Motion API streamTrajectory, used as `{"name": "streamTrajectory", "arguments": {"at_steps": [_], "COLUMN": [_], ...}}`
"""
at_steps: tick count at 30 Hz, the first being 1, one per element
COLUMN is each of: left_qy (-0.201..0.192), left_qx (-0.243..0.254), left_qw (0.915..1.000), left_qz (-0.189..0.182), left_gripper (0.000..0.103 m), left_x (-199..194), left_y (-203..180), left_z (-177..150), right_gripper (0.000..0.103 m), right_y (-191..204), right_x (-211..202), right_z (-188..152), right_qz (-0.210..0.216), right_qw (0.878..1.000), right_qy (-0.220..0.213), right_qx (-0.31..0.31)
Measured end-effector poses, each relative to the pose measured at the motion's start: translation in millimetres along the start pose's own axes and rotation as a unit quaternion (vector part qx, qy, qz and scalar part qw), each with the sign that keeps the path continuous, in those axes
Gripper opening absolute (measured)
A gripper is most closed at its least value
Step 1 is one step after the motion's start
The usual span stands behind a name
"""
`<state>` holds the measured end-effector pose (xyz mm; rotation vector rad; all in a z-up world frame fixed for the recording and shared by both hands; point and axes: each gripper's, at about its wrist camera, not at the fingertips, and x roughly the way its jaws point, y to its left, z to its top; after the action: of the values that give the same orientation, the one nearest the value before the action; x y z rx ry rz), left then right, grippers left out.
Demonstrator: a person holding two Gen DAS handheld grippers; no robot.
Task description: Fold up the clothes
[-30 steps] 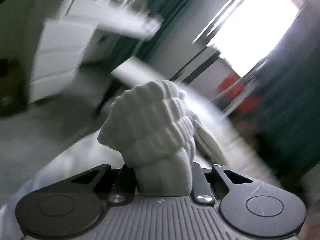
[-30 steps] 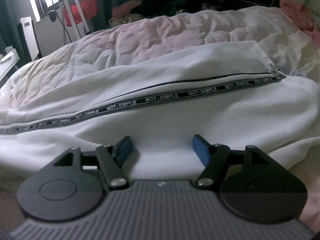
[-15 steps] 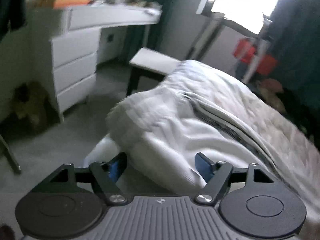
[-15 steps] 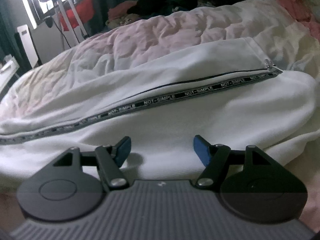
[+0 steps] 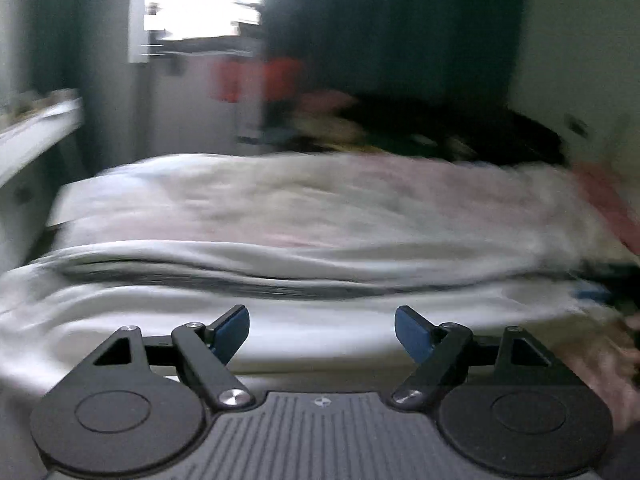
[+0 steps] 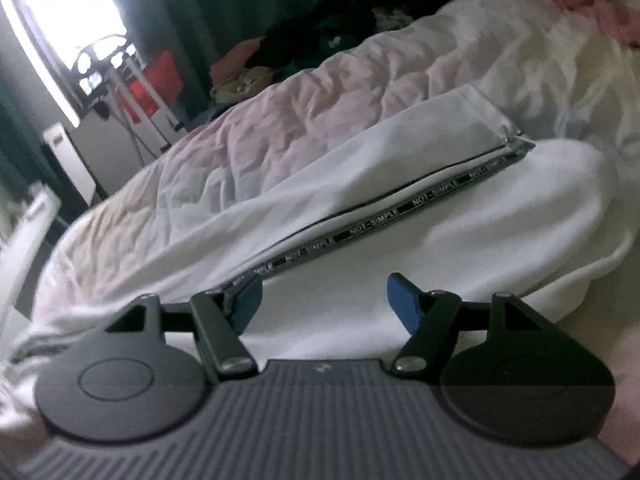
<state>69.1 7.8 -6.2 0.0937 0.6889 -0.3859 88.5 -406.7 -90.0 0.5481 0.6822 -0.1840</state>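
Ahead of both our grippers, the white garment (image 6: 460, 248) lies on the bed (image 6: 320, 104), its lettered band (image 6: 400, 216) running crosswise; our right gripper (image 6: 324, 304) hovers spread and empty, our left gripper (image 5: 322, 332) is opening, nothing between its jaws.

Left gripper (image 5: 322, 330) jaws opening, empty; right gripper (image 6: 324, 300) jaws apart.

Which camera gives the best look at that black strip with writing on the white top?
The right wrist view: the strip is sharp enough to read "NOT-SIMPLE" along the white top. The left wrist view shows it only as a dark blurred streak.
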Motion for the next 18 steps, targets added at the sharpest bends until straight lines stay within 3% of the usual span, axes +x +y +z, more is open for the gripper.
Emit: {"name": "streamTrajectory", "arguments": {"at_steps": [3,5,7,12,15,18], "left_qy": [0.037,0.035,0.029,-0.017,-0.018,-0.019], "left_qx": [0.072,0.129,0.146,0.122,0.078,0.084], "left_qw": [0.9957,0.9904,0.9885,0.9923,0.9963,0.9953], "left_qz": [-0.046,-0.037,-0.03,-0.014,-0.032,-0.045], "left_gripper": [0.081,0.081,0.08,0.077,0.077,0.078], "left_x": [35.6,55.7,67.4,88.5,84.8,83.2], "left_y": [-56.2,-82.3,-94.2,-73.1,-51.3,-45.1], "left_z": [-9.1,-20.3,-30.3,-43.9,-42.9,-37.4], "right_gripper": [0.071,0.071,0.071,0.071,0.073,0.073], "right_y": [-3.4,-7.1,-13.2,-31.2,-45.8,-58.5], "right_x": [-3.0,-5.6,-7.9,-7.5,-4.0,-3.1], "right_z": [3.2,4.6,7.0,13.9,15.3,17.2], "right_qz": [0.006,0.01,0.019,0.037,0.046,0.065], "right_qw": [1.0,1.0,0.999,0.995,0.989,0.979], "right_qy": [-0.003,-0.005,-0.006,-0.001,0.009,0.012], "right_qx": [0.012,0.022,0.041,0.092,0.143,0.193]}}
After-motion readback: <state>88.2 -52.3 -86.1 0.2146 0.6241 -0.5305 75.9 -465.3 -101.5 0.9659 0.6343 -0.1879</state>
